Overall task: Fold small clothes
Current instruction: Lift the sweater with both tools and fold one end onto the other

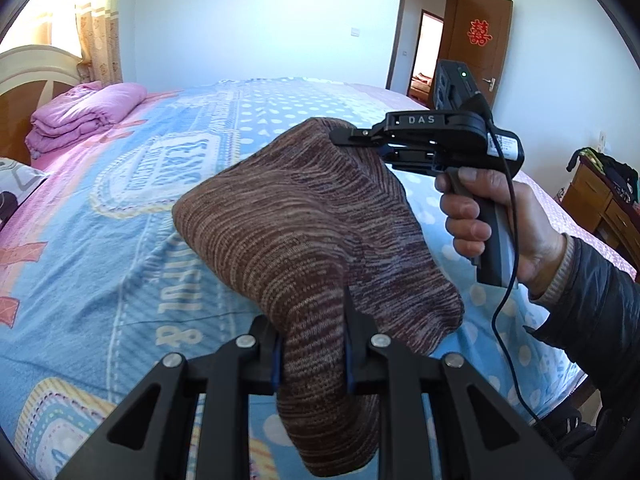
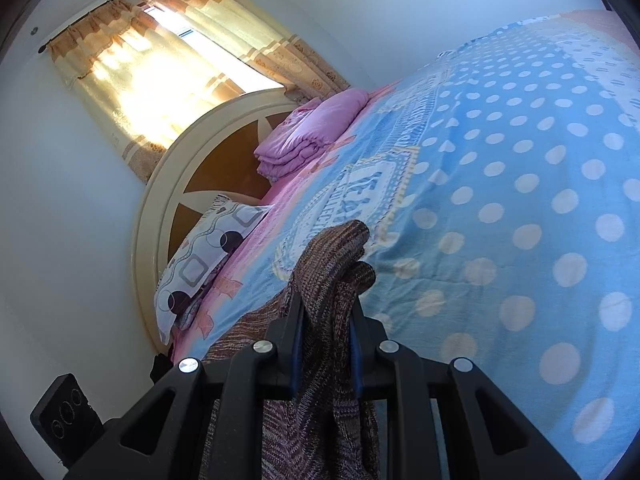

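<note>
Left wrist: blue dotted bedspread [image 1: 120,248], bedroom.

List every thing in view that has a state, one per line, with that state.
Brown knit garment: lifted off the bed, gripped at two ends.
Left gripper: shut on the garment.
Right gripper: shut on the garment's far end.
Pink blanket: folded, lying by the headboard.
Door: open.
Curtain: drawn, sunlit.
Bedspread: spread over the bed, slightly wrinkled.
</note>
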The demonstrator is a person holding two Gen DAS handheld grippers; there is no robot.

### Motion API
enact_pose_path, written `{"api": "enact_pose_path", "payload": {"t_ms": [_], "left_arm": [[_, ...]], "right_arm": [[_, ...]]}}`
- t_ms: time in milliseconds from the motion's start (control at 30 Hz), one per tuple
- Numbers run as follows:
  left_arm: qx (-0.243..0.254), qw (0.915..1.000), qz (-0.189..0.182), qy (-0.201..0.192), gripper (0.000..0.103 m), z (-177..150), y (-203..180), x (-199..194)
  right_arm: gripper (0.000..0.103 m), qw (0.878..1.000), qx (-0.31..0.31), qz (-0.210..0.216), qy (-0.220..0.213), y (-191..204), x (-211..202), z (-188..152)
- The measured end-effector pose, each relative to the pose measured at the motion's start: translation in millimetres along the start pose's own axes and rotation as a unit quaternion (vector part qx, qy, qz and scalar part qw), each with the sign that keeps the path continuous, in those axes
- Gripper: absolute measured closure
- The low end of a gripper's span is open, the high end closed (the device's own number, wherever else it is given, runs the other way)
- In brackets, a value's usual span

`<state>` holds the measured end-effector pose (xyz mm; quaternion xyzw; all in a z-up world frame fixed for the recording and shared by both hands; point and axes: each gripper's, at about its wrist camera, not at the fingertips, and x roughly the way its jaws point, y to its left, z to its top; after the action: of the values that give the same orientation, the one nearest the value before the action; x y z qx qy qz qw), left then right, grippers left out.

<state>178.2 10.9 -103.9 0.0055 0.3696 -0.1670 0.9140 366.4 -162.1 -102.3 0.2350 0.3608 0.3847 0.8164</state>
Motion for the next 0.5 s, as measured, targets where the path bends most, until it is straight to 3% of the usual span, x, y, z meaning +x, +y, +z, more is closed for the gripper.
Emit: {"api": "enact_pose_path", "payload": {"t_ms": [500], "left_arm": [[-0.035,0.9991,0.02,-0.012,0.08,-19,24,-11]], "right_arm": [[0.084,0.999,-0.017,0.011,0.041,26,51,1]]}}
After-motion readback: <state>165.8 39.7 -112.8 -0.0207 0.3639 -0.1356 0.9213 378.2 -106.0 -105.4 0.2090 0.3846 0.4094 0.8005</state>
